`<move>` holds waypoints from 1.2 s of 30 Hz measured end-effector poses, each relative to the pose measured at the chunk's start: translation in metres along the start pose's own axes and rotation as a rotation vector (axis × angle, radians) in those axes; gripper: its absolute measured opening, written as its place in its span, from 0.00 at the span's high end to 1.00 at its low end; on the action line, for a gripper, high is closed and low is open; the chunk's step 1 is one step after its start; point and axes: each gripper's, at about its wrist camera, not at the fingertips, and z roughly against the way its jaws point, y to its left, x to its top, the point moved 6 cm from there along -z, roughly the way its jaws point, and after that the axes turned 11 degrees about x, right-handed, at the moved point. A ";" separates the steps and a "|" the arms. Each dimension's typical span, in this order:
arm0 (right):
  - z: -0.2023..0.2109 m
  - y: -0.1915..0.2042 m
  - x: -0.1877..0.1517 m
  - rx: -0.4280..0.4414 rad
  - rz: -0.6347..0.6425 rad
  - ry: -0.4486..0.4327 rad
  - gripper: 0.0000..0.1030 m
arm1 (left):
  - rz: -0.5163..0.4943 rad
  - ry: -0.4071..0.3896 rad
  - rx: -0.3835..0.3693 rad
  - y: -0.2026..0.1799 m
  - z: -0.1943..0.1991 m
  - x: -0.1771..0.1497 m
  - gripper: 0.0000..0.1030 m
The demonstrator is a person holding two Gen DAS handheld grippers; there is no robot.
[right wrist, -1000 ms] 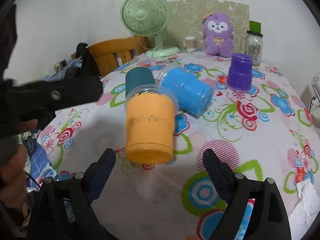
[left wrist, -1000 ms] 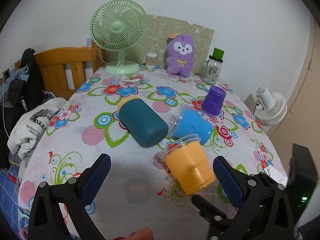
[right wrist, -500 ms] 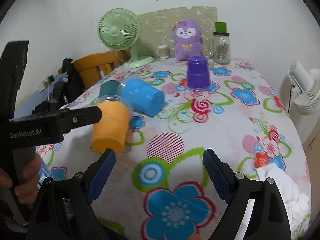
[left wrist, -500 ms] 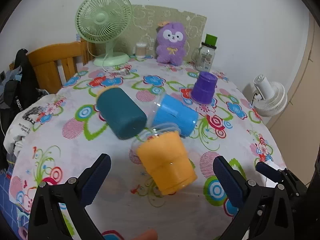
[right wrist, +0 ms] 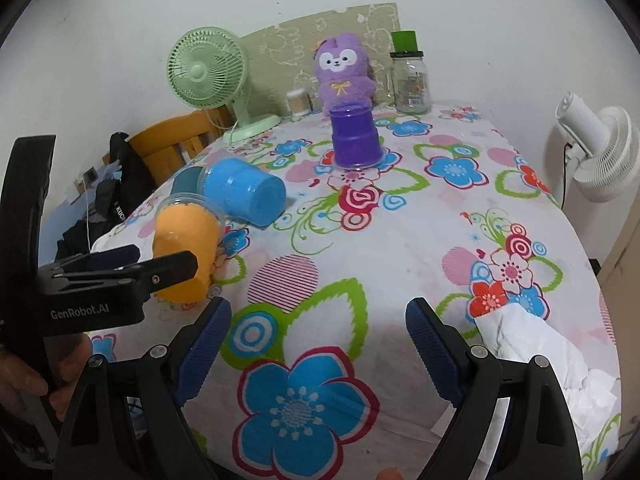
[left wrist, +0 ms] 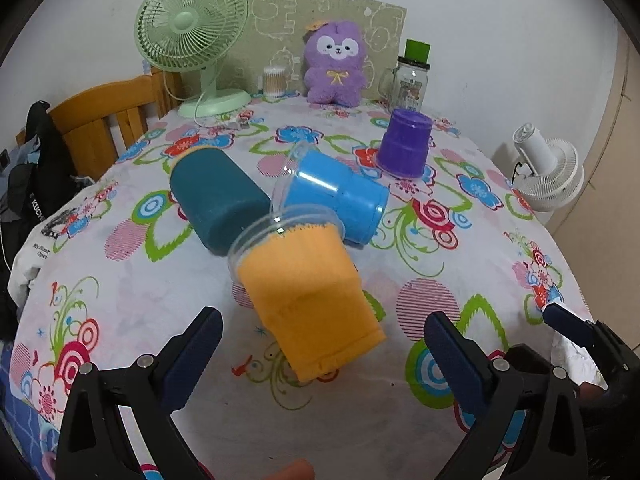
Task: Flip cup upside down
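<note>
An orange cup [left wrist: 310, 294] lies on its side on the flowered tablecloth, base toward me, clear rim pointing away. My left gripper [left wrist: 320, 338] is open, its jaws either side of the cup's base, not touching it. The cup also shows in the right wrist view [right wrist: 186, 254], partly behind the left gripper's body. A blue cup [left wrist: 334, 196] and a teal cup [left wrist: 218, 196] lie on their sides behind it. A purple cup [left wrist: 404, 144] stands upside down further back. My right gripper [right wrist: 318, 332] is open and empty over the tablecloth, to the right of the cups.
At the table's back stand a green fan [left wrist: 192, 36], a purple plush toy [left wrist: 334, 64], a glass jar with a green lid [left wrist: 410, 76] and a small cotton-swab pot [left wrist: 274, 80]. A wooden chair [left wrist: 108, 120] is at the left, a white fan [right wrist: 596, 148] at the right, crumpled white paper [right wrist: 532, 352] near the right edge.
My left gripper has moved closer to the orange cup, which now lies between its jaws. My right gripper has swung away to the right, so the cups sit at its left.
</note>
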 end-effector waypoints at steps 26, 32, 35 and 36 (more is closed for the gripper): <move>0.001 0.005 -0.007 0.023 -0.014 0.017 0.12 | -0.013 0.002 -0.013 0.001 0.009 0.004 0.40; -0.001 0.011 -0.007 0.035 0.001 0.023 0.12 | 0.000 -0.042 -0.016 0.008 0.022 0.015 0.44; -0.002 0.013 -0.006 0.037 0.008 0.025 0.12 | 0.008 -0.059 -0.021 0.011 0.029 0.020 0.46; -0.003 0.014 -0.006 0.039 0.010 0.026 0.12 | 0.009 -0.065 -0.021 0.012 0.031 0.021 0.46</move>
